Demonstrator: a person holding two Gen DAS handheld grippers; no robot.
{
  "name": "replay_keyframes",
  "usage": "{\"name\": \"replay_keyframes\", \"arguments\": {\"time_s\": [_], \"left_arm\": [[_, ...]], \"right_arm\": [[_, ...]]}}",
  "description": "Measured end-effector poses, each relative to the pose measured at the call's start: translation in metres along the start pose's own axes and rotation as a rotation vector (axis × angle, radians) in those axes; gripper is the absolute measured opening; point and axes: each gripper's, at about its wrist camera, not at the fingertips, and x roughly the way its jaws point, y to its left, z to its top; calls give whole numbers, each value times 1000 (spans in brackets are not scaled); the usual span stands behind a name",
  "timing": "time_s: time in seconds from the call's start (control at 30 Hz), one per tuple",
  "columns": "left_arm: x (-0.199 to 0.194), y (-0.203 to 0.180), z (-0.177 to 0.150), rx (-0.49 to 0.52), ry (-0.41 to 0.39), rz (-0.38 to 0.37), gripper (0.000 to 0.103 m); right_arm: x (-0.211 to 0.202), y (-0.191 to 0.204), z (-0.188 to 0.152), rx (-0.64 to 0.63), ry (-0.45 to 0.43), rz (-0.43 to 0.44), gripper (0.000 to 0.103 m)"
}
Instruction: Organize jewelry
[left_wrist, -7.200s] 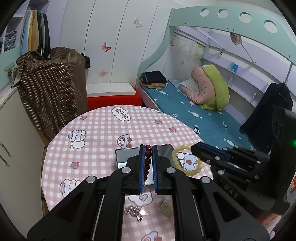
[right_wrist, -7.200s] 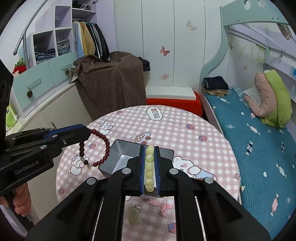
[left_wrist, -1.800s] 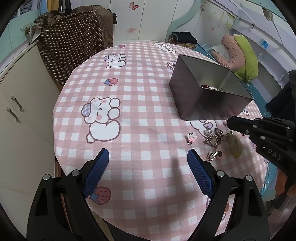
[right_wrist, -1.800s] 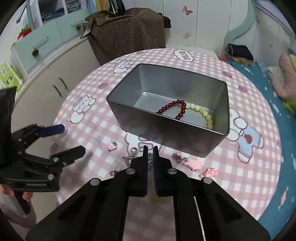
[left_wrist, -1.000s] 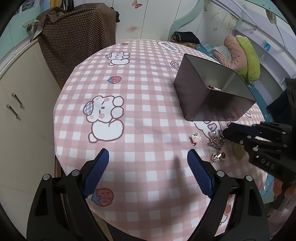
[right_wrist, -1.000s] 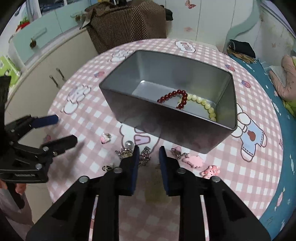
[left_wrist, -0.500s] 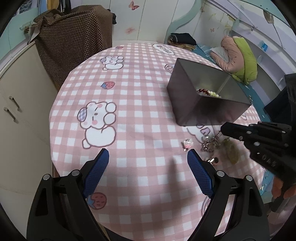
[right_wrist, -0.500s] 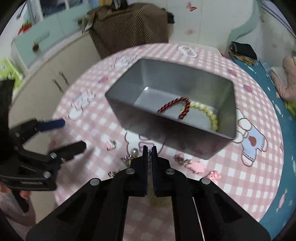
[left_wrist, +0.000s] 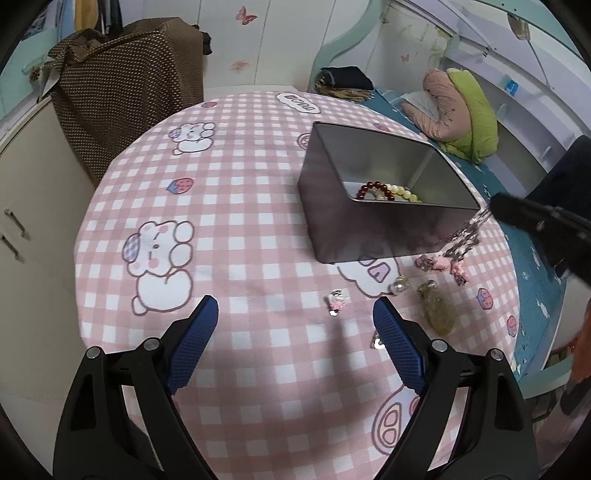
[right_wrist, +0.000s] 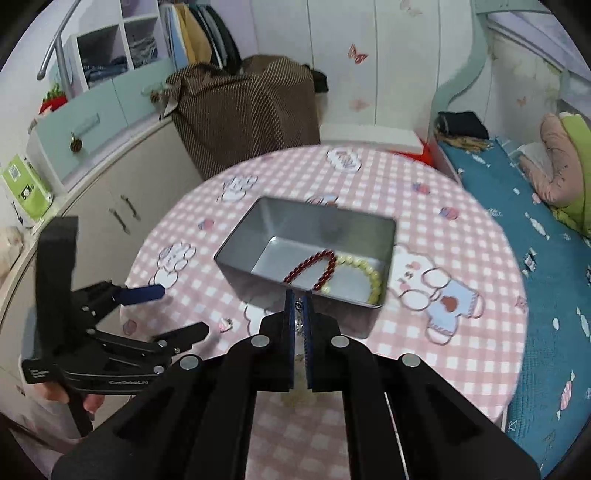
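Left wrist view: the left hand-held gripper (left_wrist: 295, 325) was recorded with its blue-padded fingers (left_wrist: 192, 343) spread wide, nothing between them, held above the near part of the round table (left_wrist: 236, 229), which was covered in a pink checked cloth with cartoon prints. A grey metal tin (left_wrist: 354, 218) was seen standing on the table right of centre, containing a dark red bead bracelet (left_wrist: 369, 188) and a pale yellow bead bracelet (left_wrist: 402, 192), the two touching. The right hand-held gripper (left_wrist: 496, 206) was seen entering from the right, just beside the tin's near right corner, with a silver chain piece (left_wrist: 461, 240) hanging from its tip above the table. Loose on the cloth in front of the tin were noted a pearl charm (left_wrist: 399, 286), a small pink charm (left_wrist: 338, 301), pink charms (left_wrist: 441, 264) and a yellowish-green pendant (left_wrist: 439, 314).

Right wrist view: the right hand-held gripper (right_wrist: 299, 306) was shown nearly closed on the silver chain piece (right_wrist: 300, 314), held just in front of the tin (right_wrist: 295, 236). Both bracelets, red (right_wrist: 314, 269) and yellow (right_wrist: 364, 273), were seen lying on the tin's floor towards its near right side. The left hand-held gripper (right_wrist: 170, 314) was seen at the left, spread wide.
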Motion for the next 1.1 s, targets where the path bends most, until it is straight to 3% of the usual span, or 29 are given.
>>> {"name": "replay_keyframes", "arguments": {"time_s": [0.1, 0.3, 0.4, 0.43, 0.47, 0.73, 1.1], "left_arm": [[9, -4, 0, 12, 11, 3, 82], [27, -12, 2, 54, 34, 28, 63], [29, -18, 3, 82, 36, 26, 34], [29, -20, 3, 91, 39, 33, 17], [30, -20, 3, 96, 43, 34, 14], [17, -17, 8, 81, 20, 27, 14], [-22, -34, 30, 115, -94, 42, 14]], "right_arm": [[-7, -9, -2, 18, -17, -18, 4], [-4, -22, -12, 56, 3, -22, 4], [0, -27, -16, 73, 14, -24, 4], [-1, -29, -17, 76, 14, -21, 4], [-1, -30, -18, 80, 15, -20, 4], [-3, -37, -25, 102, 17, -7, 4], [-17, -41, -19, 106, -28, 0, 4]]}}
